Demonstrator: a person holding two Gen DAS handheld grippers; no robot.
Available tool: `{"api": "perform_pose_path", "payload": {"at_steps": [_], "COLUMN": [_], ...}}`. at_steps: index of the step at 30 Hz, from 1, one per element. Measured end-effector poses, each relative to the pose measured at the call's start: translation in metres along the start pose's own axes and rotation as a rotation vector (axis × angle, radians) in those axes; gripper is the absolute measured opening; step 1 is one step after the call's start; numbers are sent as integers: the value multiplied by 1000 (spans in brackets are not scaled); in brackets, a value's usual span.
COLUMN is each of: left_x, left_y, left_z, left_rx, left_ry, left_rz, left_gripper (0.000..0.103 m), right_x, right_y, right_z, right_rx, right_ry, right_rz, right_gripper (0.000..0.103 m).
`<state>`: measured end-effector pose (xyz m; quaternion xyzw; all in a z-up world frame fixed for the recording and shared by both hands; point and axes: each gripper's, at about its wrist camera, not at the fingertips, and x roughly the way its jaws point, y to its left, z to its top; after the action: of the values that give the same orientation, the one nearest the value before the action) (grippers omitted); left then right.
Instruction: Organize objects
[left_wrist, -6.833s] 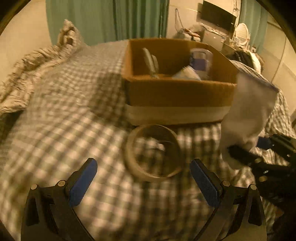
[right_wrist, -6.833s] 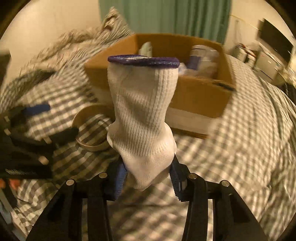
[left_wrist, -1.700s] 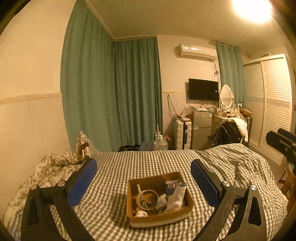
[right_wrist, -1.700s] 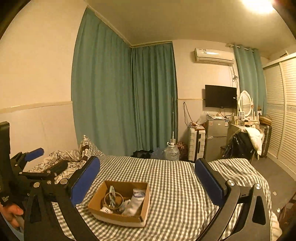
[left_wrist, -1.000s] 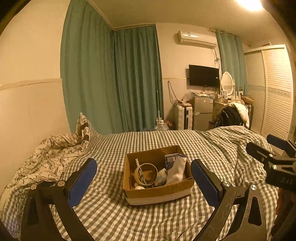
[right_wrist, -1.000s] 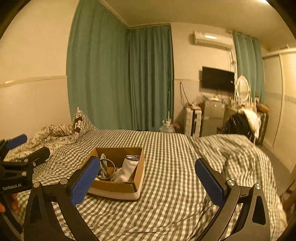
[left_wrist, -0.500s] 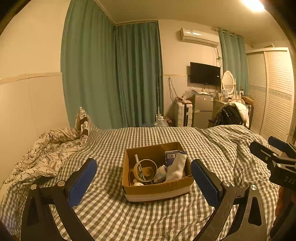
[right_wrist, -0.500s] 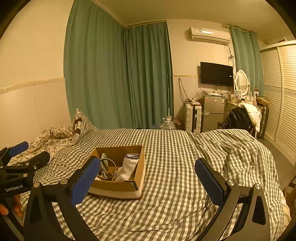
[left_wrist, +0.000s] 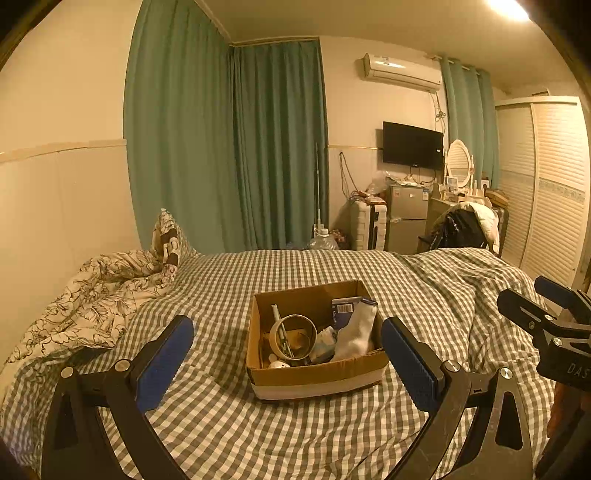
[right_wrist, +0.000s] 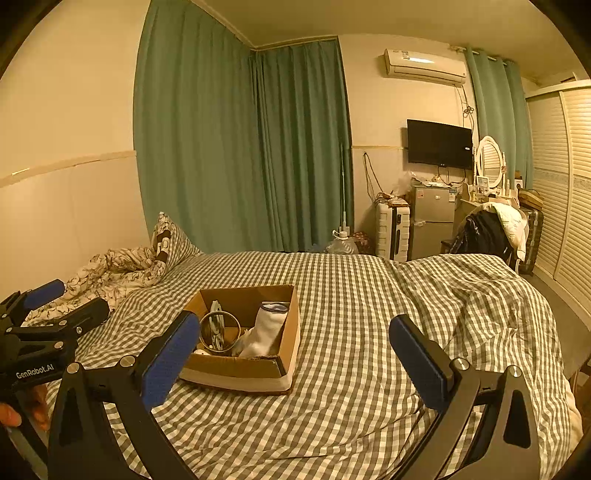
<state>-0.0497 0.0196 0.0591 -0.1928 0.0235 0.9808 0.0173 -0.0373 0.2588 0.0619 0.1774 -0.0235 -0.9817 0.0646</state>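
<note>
Sock (left_wrist: 356, 330) looks soft and light, slumped in the cardboard box (left_wrist: 317, 373) on the bed (left_wrist: 229, 273) beside the stiff tape roll (left_wrist: 293, 335), so I'd pinch its cuff; both left tongs (left_wrist: 287, 360) and right tongs (right_wrist: 294, 352) hang spread wide, holding nothing.

I'm looking into a lived-in bedroom at home. A bed with a gingham duvet (left_wrist: 332, 269) and a crumpled floral quilt (left_wrist: 96, 291) fills the foreground. Teal curtains (right_wrist: 240, 147) cover the corner, an air conditioner (right_wrist: 424, 66) hangs above a wall-mounted TV (right_wrist: 439, 143), and a mini fridge (right_wrist: 432, 218), vanity mirror (right_wrist: 489, 157) and louvred wardrobe doors (left_wrist: 550, 181) line the far side.
</note>
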Motion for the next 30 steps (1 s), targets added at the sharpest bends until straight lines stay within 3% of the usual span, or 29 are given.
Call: {"api": "perform_pose_path", "payload": {"at_steps": [30], "left_x": [4], "left_y": [0], "left_z": [-4], "left_rx": [-5], "left_ry": [28], "left_rz": [20], "left_gripper": [103], "right_x": [3], "right_y": [1], "right_z": [-4], "right_rx": [-16], "right_ry": [16], "right_rz": [-14], "right_gripper": [103]}}
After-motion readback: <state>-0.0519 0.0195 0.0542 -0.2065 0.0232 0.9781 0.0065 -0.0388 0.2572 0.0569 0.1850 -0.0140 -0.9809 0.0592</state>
